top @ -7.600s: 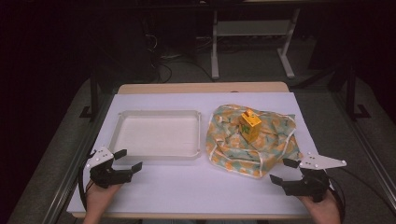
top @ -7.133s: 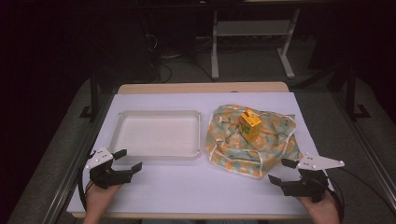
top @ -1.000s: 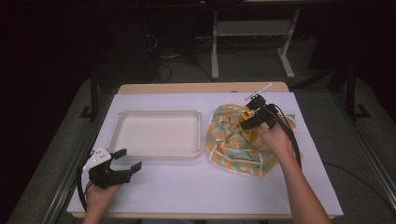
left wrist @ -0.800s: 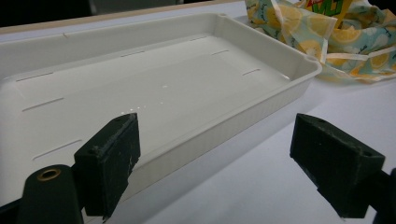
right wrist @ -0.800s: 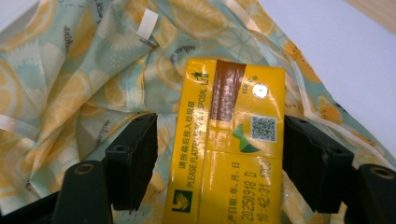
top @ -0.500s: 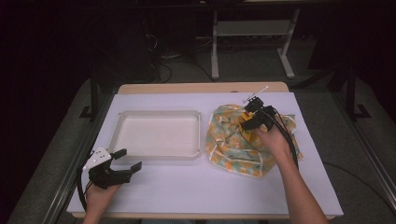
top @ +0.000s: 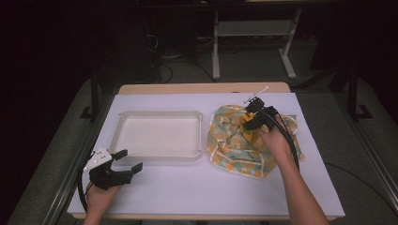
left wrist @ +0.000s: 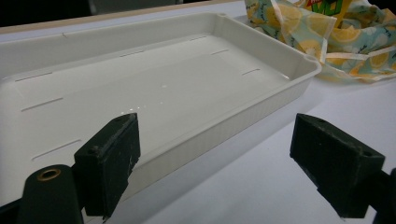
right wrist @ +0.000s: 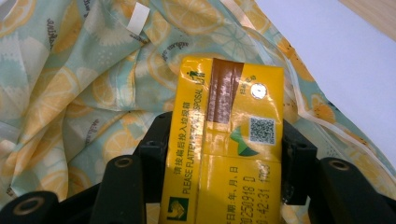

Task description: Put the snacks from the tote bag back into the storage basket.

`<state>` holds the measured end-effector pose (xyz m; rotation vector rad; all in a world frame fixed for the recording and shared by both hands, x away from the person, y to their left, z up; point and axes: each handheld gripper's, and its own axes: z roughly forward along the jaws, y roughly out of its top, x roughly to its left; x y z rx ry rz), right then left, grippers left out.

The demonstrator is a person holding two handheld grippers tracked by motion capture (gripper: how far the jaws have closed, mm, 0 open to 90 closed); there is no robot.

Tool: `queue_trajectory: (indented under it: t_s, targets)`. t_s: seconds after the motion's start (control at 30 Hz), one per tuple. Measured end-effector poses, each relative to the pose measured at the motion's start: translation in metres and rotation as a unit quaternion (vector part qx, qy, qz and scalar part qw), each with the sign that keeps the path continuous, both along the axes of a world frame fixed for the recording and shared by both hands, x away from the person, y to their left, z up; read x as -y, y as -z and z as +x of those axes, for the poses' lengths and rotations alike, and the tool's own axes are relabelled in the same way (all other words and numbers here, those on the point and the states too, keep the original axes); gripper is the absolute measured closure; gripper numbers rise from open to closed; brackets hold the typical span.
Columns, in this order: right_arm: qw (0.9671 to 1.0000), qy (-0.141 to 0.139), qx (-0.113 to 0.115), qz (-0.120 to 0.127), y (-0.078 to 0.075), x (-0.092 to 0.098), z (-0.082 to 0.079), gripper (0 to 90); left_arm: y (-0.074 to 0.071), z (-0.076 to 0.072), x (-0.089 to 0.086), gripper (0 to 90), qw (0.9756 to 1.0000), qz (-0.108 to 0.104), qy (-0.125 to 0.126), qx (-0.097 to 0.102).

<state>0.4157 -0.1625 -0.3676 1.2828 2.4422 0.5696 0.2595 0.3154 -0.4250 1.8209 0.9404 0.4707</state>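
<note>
Right claw (top: 249, 123) moved onto cloth (top: 230, 145), clamping yellow carton (right wrist: 226, 140); left claw (top: 123, 164) apart.

The yellow carton (right wrist: 224, 140) carries printed text running lengthwise: "PLEASE FLATTEN" and "SPOSAL", the start of that word hidden, beside a line of Chinese characters. Toward 6 o'clock are the digits "0250916 D" and "42:31". A QR code (right wrist: 261, 130) sits toward 3 o'clock on its top face.

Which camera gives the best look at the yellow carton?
The right gripper view: the yellow carton sits close up between the right gripper's jaws, print readable. In the high view it is a small yellow patch. The left gripper view catches a yellow scrap, uncertain.
</note>
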Motion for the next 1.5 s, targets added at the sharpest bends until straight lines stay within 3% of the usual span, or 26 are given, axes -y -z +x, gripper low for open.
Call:
queue_trajectory:
  t_s: [1.17, 1.5]
  targets:
    - [1.0000, -0.007, 0.000, 0.006, -0.0012, 0.0021, 0.0005, 48.8, 0.0003, 0.0006, -0.0008, 15.7, 1.0000, 0.002, -0.001, 0.000]
    - [0.9998, -0.013, 0.003, 0.015, -0.0084, 0.0088, -0.0010, 49.2, 0.0004, 0.0002, 0.0004, 15.7, 1.0000, 0.000, -0.001, -0.002]
